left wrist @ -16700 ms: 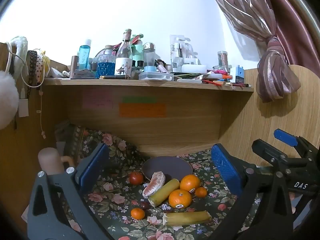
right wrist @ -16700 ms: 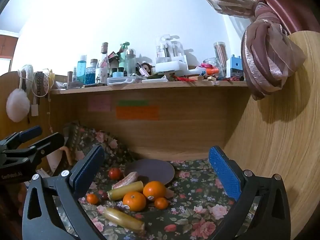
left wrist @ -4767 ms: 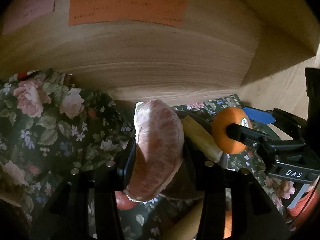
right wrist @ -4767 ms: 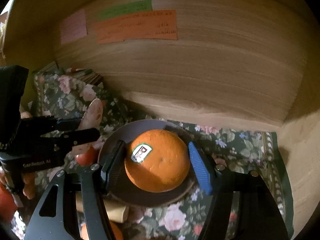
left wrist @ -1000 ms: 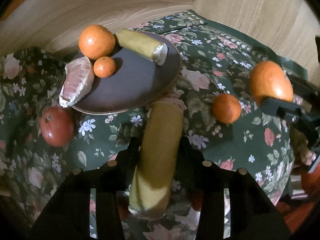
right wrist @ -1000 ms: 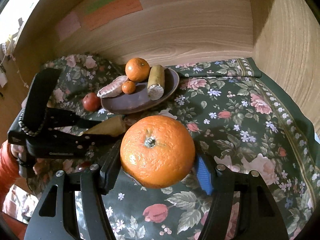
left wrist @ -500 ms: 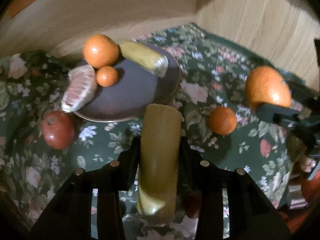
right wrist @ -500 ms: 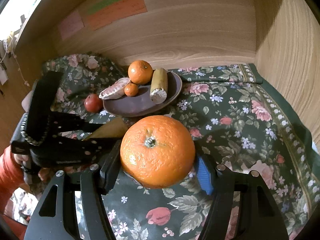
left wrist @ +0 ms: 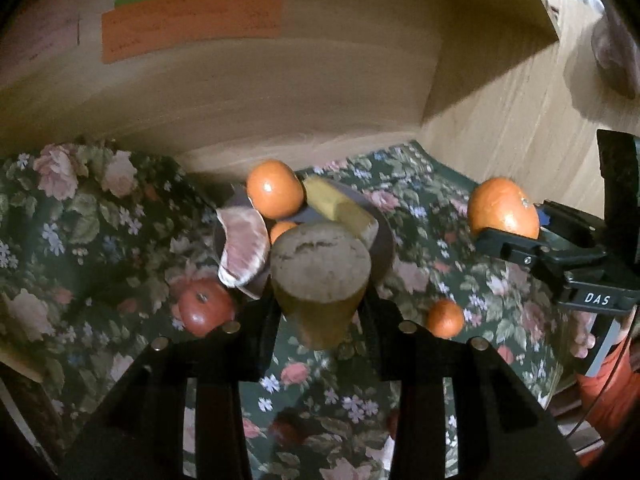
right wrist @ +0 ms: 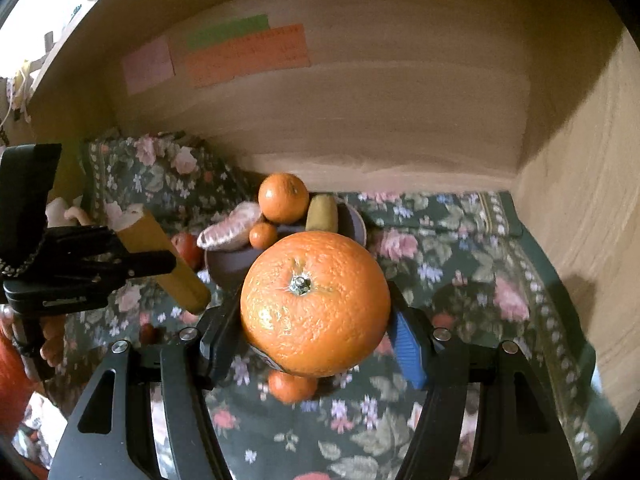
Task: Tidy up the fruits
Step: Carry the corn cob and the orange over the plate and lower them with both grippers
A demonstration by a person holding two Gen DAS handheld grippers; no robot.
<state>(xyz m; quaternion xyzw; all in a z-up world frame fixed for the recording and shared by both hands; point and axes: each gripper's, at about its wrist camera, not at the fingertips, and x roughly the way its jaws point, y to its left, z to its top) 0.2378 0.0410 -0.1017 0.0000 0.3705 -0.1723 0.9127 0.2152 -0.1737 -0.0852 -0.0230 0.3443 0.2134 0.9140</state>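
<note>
The plate (right wrist: 356, 220) already carries an orange, a small mandarin, a peeled citrus piece and a banana section. The left tool (left wrist: 320, 312) clamps a second banana section (left wrist: 320, 276) just short of the plate; the right tool (right wrist: 316, 344) grips a large orange (right wrist: 316, 304) nearby. A tomato (left wrist: 206, 310) and another mandarin (left wrist: 445, 318) remain on the bench cloth beside the plate.

A big orange (right wrist: 315, 304) is sitting up in the air between two black fingers, a yellow banana piece (left wrist: 320, 276) is sticking up between two others, and an orange (left wrist: 275, 189), a peeled wedge (left wrist: 243, 246) and another banana piece (left wrist: 340, 208) are lying on the plate (left wrist: 383, 240).
</note>
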